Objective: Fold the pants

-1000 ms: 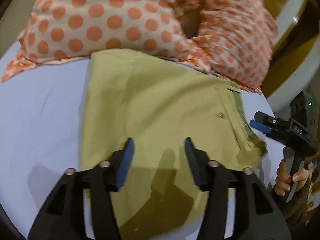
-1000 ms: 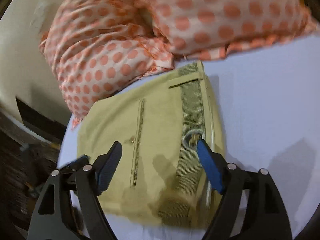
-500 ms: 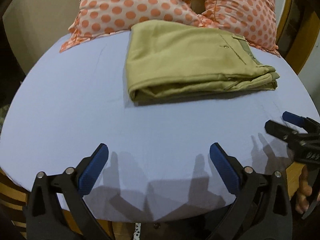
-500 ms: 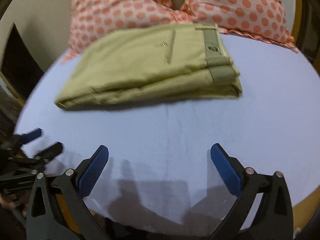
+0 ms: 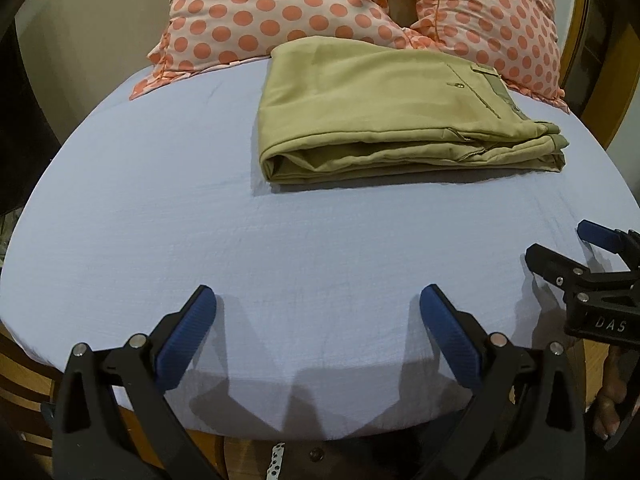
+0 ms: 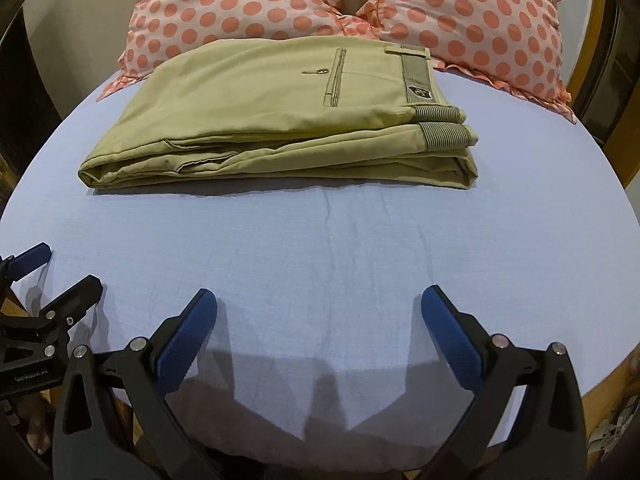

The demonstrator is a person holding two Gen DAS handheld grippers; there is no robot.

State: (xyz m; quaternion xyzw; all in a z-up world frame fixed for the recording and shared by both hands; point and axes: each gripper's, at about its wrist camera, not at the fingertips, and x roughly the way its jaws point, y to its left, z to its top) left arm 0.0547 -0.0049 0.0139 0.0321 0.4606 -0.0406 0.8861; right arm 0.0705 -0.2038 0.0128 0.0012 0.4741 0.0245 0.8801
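Observation:
The khaki pants [image 5: 384, 108] lie folded in a flat stack on the light blue sheet [image 5: 200, 200], toward the far side near the pillows. They also show in the right wrist view [image 6: 272, 120], waistband to the right. My left gripper [image 5: 318, 320] is open and empty, low over the near edge of the sheet, well short of the pants. My right gripper [image 6: 320, 320] is open and empty too, beside it; it also shows at the right edge of the left wrist view [image 5: 576, 248].
Two pillows with orange dots [image 5: 280, 12] [image 6: 472, 20] lie behind the pants. The sheet [image 6: 360, 240] ends at a wooden bed frame [image 5: 24, 384] just under the grippers. A wall [image 5: 92, 32] stands at the left.
Both grippers have pulled back from right over the pants to the near edge of the bed and opened wide. The pants lie still, folded.

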